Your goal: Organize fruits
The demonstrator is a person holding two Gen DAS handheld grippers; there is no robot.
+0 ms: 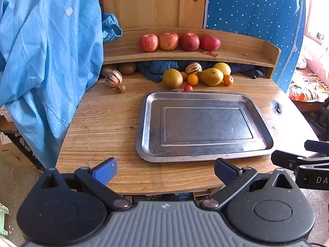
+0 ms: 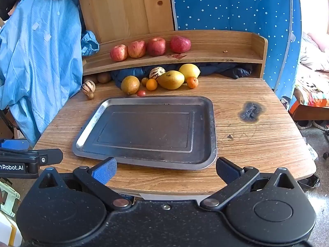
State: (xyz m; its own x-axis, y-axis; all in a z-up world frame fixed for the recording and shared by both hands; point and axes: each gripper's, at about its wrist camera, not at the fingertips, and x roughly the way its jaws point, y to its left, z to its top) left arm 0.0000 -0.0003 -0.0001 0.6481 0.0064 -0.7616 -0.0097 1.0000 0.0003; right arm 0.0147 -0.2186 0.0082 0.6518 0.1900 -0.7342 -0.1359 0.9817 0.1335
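— On the wooden table (image 1: 98,127), what sits in the middle?

— A metal tray (image 1: 144,131), nothing on it. Its long side runs across the table and its near rim lies close to the table's front edge.

— And the fruit?

— Behind the tray, under the shelf (image 1: 236,51). A small red tomato (image 1: 188,87) is just beyond the far rim. Behind it, close together: a round green-yellow fruit (image 1: 172,78), a small orange (image 1: 192,79), a mango (image 1: 211,76), a second small orange (image 1: 228,80), a lemon-yellow fruit (image 1: 222,68) and a striped melon (image 1: 193,68). Off to the left, apart from that cluster, another striped melon (image 1: 113,78) lies with a small brown fruit (image 1: 120,88) just beside it. Two brown fruits are further back under the shelf; I cannot tell what kind.

— Anything on the shelf itself?

— Four red apples (image 1: 178,41) in a row, side by side.

— The grippers?

— Both hover at the table's near edge, short of the tray. The left gripper (image 1: 164,169) has its jaws spread wide with nothing between them. The right gripper (image 2: 165,169) is the same, jaws apart, holding nothing.

— What else?

— A blue garment (image 1: 41,51) hangs at the left, draping past the table's corner. A dark blue cloth (image 1: 156,70) is bunched under the shelf behind the fruit. A dark burn mark (image 2: 250,111) scars the tabletop right of the tray.
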